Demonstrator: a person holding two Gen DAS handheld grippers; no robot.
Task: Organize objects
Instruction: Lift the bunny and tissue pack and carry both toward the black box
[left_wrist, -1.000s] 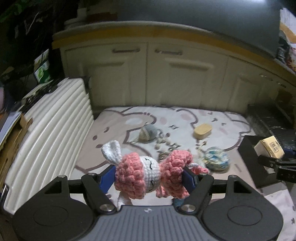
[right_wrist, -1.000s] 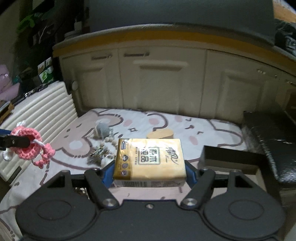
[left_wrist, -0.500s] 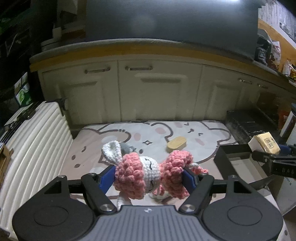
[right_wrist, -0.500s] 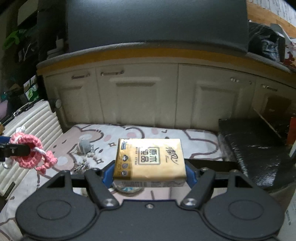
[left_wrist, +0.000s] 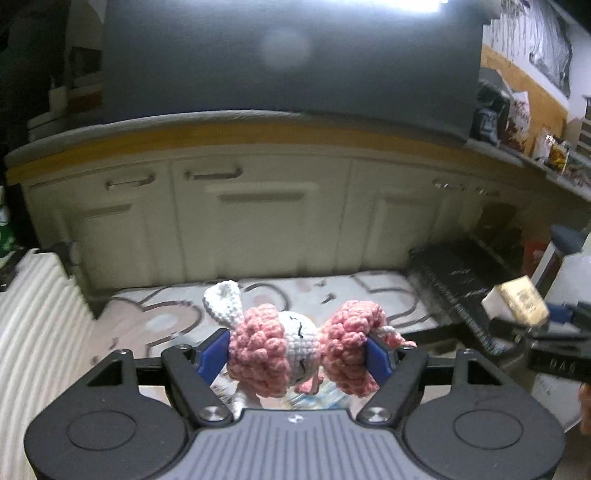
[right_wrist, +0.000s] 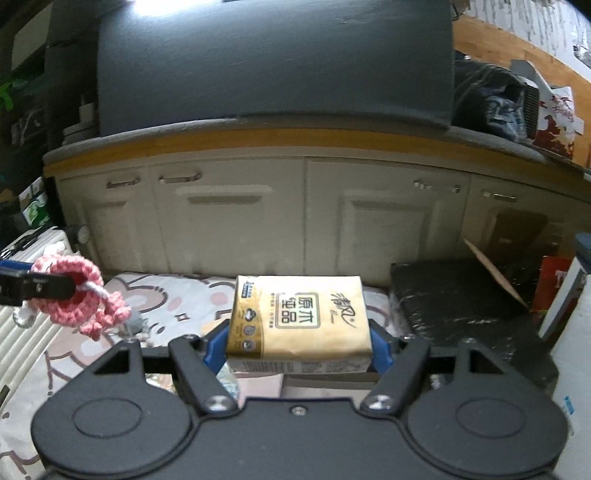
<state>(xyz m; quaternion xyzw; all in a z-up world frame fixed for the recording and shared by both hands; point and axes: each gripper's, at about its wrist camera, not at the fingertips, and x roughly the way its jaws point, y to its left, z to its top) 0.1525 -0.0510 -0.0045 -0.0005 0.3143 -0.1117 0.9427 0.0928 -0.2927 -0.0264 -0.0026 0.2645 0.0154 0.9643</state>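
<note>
My left gripper (left_wrist: 301, 352) is shut on a pink and white crochet bunny (left_wrist: 295, 347), held up above the patterned mat (left_wrist: 162, 314). The bunny also shows at the left edge of the right wrist view (right_wrist: 74, 291). My right gripper (right_wrist: 299, 341) is shut on a gold tissue pack (right_wrist: 299, 317), held in the air. The pack also shows at the right of the left wrist view (left_wrist: 517, 304). A small grey toy (right_wrist: 135, 325) lies on the mat (right_wrist: 177, 299).
Cream cabinets (right_wrist: 258, 221) under a grey counter stand behind the mat. A white ribbed suitcase (left_wrist: 33, 332) lies at the left. A black textured box (right_wrist: 461, 302) sits at the right, with a white container (right_wrist: 572, 306) beyond it.
Both grippers have lifted and tilted up with their loads; the mat items and the open black box have dropped out of sight below. Grips are unchanged.
</note>
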